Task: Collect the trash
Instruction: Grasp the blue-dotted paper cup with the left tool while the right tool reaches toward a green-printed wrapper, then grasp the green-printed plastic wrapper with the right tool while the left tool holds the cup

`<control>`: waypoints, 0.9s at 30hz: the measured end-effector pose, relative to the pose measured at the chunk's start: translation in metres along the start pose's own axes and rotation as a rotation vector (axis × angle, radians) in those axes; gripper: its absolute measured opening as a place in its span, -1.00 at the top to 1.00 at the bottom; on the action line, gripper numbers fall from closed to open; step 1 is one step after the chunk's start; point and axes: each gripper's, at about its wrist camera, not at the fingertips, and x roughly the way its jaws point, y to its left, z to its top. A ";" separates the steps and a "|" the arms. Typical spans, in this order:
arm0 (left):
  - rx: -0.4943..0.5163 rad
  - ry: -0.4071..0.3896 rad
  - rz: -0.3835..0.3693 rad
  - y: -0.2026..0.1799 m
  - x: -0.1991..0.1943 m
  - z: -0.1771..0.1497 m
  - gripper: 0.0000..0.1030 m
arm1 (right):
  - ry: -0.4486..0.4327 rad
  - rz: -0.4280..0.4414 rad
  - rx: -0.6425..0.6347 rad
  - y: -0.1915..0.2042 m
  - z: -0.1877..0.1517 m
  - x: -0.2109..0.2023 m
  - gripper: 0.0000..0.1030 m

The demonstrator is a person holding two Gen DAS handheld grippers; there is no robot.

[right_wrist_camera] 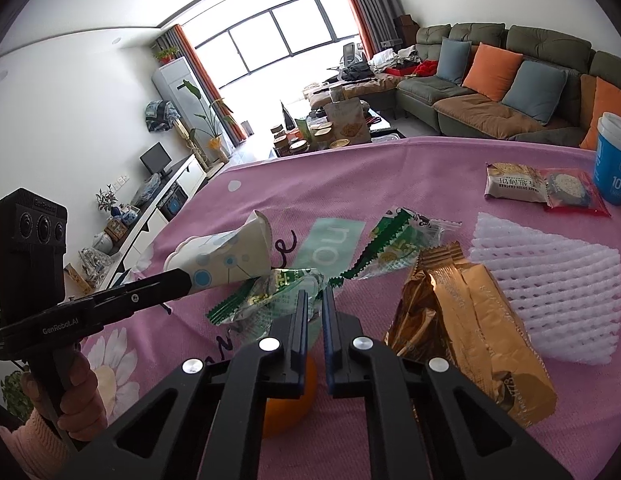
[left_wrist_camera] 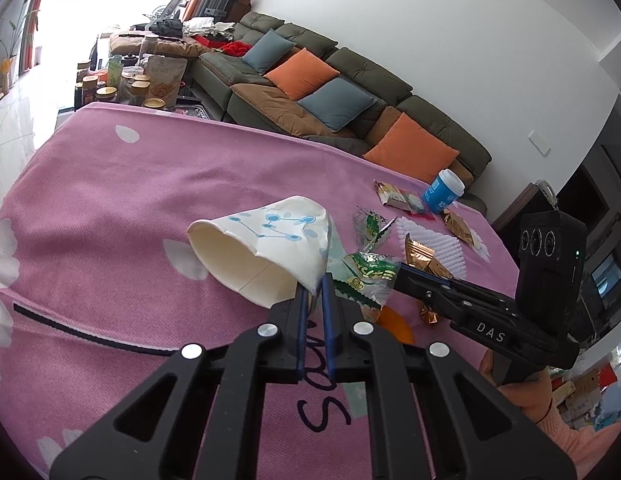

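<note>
My left gripper (left_wrist_camera: 315, 286) is shut on the rim of a crushed white paper cup (left_wrist_camera: 262, 252) with blue dots, held above the pink tablecloth (left_wrist_camera: 110, 208). The cup also shows in the right wrist view (right_wrist_camera: 222, 256). My right gripper (right_wrist_camera: 315, 300) is shut on a clear green snack wrapper (right_wrist_camera: 270, 296), just beside the cup; that wrapper shows in the left wrist view (left_wrist_camera: 366, 276) too. A second green wrapper (right_wrist_camera: 402, 244), a gold foil bag (right_wrist_camera: 462, 320) and white foam fruit netting (right_wrist_camera: 550, 280) lie to the right.
An orange (right_wrist_camera: 286, 404) sits under my right gripper. A cracker packet (right_wrist_camera: 514, 188), a red packet (right_wrist_camera: 570, 192) and a blue tub (right_wrist_camera: 614, 160) stand at the table's far right. A sofa (left_wrist_camera: 350, 80) and a cluttered coffee table (right_wrist_camera: 330, 128) lie beyond.
</note>
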 end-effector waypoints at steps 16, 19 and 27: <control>-0.036 -0.095 0.074 0.023 -0.075 -0.025 0.91 | -0.002 0.004 0.026 -0.007 0.006 -0.003 0.61; -0.048 -0.094 0.077 0.028 -0.080 -0.030 0.91 | 0.007 -0.006 0.017 -0.004 0.006 0.001 0.61; -0.059 -0.100 0.077 0.031 -0.087 -0.033 0.91 | 0.038 -0.011 0.012 -0.001 0.006 0.011 0.85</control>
